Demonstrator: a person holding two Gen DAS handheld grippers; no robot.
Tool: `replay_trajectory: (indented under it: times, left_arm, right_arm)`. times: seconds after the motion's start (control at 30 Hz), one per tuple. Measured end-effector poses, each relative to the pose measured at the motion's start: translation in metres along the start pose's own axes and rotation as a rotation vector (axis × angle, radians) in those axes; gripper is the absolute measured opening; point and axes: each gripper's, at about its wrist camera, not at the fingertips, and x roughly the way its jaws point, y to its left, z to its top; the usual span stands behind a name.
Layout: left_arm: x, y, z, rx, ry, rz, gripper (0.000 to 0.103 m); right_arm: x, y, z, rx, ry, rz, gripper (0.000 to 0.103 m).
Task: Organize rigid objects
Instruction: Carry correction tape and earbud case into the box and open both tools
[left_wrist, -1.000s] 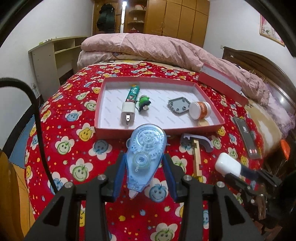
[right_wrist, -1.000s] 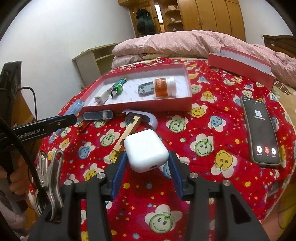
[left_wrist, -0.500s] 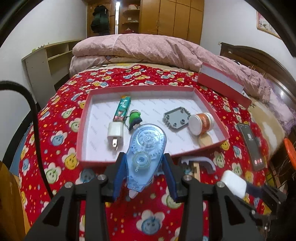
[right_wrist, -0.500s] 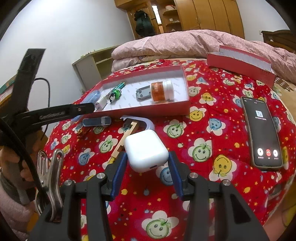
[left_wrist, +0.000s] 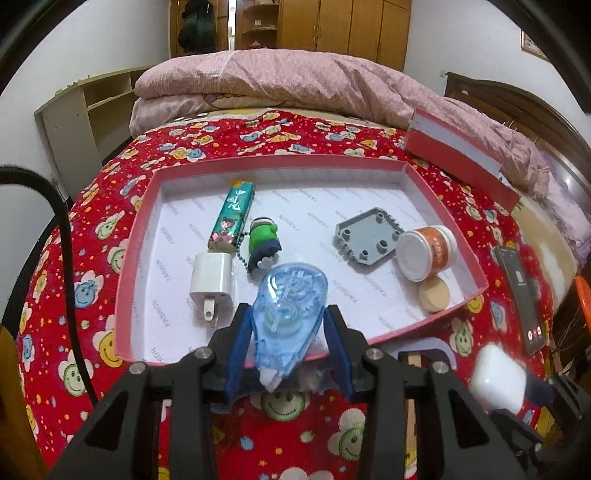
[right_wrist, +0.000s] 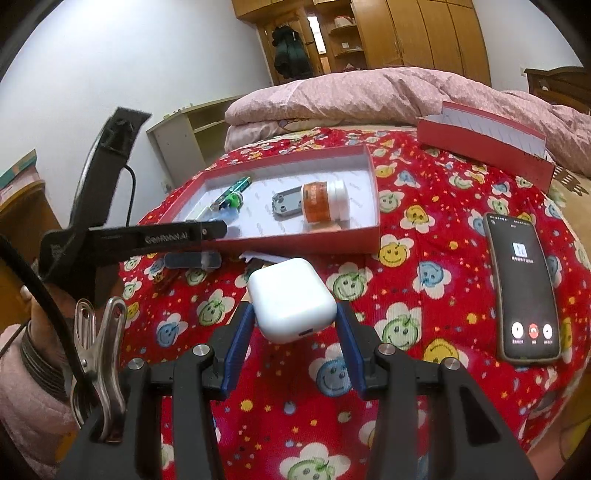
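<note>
- Carrying blue correction-tape dispenser (left_wrist: 290, 317), clamped in left gripper (left_wrist: 288, 350), over red tray (left_wrist: 476, 273) near edge; releasing here risking landing on white charger (left_wrist: 212, 282) or keychain figure (left_wrist: 264, 242).
- Pinching white earbud case (right_wrist: 291, 299) in right gripper (right_wrist: 293, 350) above bedspread (right_wrist: 424, 280); smooth shell possibly slipping out.
</note>
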Motion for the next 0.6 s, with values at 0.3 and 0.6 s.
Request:
replay_trajectory:
  times: [0.3, 0.6]
  left_arm:
    - [0.009, 0.001, 0.003, 0.005, 0.000, 0.016, 0.042]
    - [0.013, 0.001, 0.004, 0.002, 0.005, 0.012, 0.041]
  right_arm:
    - [0.005, -0.004, 0.016, -0.002, -0.026, 0.002, 0.046]
    - [0.009, -0.007, 0.048, -0.034, -0.079, -0.017, 0.046]
